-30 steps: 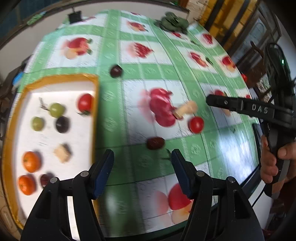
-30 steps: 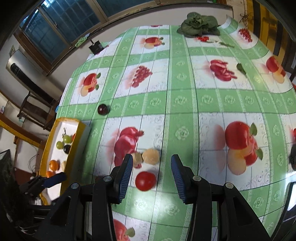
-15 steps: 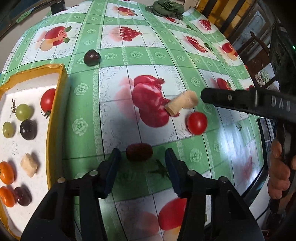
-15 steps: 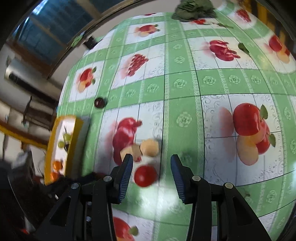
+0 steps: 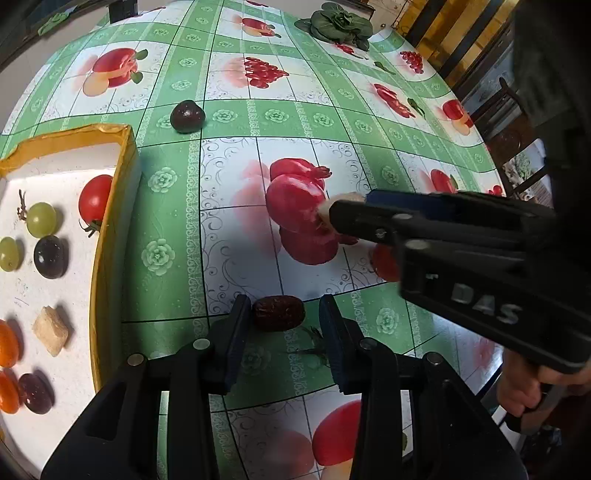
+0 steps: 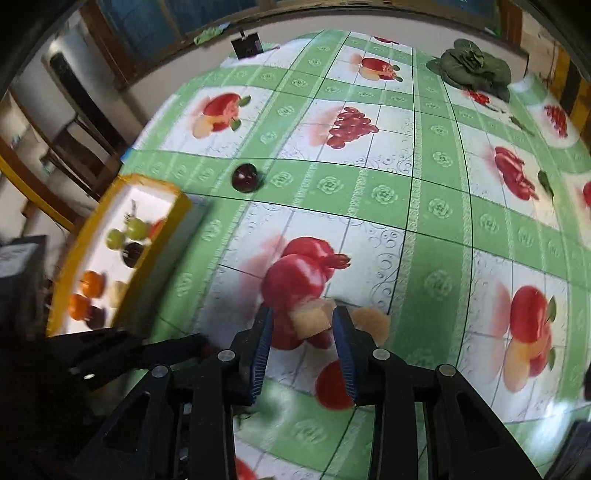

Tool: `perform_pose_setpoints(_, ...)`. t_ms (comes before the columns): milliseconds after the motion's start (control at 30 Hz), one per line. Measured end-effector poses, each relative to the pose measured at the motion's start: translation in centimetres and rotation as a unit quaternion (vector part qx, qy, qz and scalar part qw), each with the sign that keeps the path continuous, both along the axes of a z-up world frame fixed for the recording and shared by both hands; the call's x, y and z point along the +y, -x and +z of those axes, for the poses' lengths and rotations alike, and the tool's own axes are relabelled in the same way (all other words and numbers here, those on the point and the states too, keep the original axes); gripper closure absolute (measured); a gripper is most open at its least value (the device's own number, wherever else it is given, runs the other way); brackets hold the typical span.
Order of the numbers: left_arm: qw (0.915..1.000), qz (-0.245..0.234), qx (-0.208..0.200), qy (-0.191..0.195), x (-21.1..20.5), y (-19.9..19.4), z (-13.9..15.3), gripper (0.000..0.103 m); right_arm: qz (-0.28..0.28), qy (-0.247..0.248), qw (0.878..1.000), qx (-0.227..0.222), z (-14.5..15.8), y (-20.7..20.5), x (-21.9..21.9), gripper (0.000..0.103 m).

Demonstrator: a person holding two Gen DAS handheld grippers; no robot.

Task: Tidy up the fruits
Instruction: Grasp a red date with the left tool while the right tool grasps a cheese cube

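Observation:
My left gripper (image 5: 282, 317) is open, its jaws on either side of a dark red date (image 5: 279, 313) lying on the tablecloth. My right gripper (image 6: 303, 325) is open around a pale tan fruit chunk (image 6: 310, 319); a second tan piece (image 6: 371, 325) lies just right of it. A red cherry tomato (image 6: 332, 384) lies under the right finger. A dark plum (image 5: 187, 116) lies further back. The yellow-rimmed tray (image 5: 110, 236) on the left holds green grapes, a tomato, dark fruits, orange fruits and a tan chunk.
The right gripper body (image 5: 461, 251) crosses the left wrist view at right, hiding most of the tomato. A leafy green vegetable (image 5: 338, 24) lies at the table's far edge. Chairs stand beyond the right edge.
The left gripper moved forward so the date now sits between its jaws. The right gripper swung left from the tomato and now straddles the tan chunk.

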State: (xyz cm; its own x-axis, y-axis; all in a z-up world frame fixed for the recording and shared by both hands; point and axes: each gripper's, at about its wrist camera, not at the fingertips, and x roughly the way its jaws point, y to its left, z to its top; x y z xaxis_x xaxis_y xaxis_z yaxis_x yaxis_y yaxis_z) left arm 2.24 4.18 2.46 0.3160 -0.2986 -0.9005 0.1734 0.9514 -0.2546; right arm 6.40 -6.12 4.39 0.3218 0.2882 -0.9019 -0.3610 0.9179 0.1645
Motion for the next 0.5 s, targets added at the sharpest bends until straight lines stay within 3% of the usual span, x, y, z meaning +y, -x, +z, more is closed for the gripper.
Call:
perform_pose_setpoints(200, 1.0000, -0.008, -0.002, -0.003, -0.6, 0.0, 0.1, 0.072, -0.007, 0.000, 1.000, 0.005, -1.4, 0.0, -1.0, 0.081)
perform_pose_setpoints(233, 1.0000, -0.009, 0.001, -0.001, -0.7, -0.1, 0.0, 0.076, -0.012, -0.008, 1.000, 0.006, -1.2, 0.0, -1.1, 0.091)
perform_pose_setpoints(300, 0.9999, -0.013, 0.001, 0.001, -0.9, -0.1, 0.1, 0.076, -0.019, -0.022, 1.000, 0.009, -0.8, -0.1, -1.6, 0.099)
perform_pose_setpoints(433, 0.9998, -0.014, -0.001, 0.011, -0.8, 0.1, 0.4, 0.076, -0.019, -0.028, 0.999, 0.010, -0.2, -0.1, -2.2, 0.099)
perform_pose_setpoints(500, 0.9998, -0.008, -0.004, 0.017, -0.3, 0.3, 0.9, 0.076, -0.020, -0.036, 0.999, 0.019, -0.2, -0.1, -2.4, 0.093)
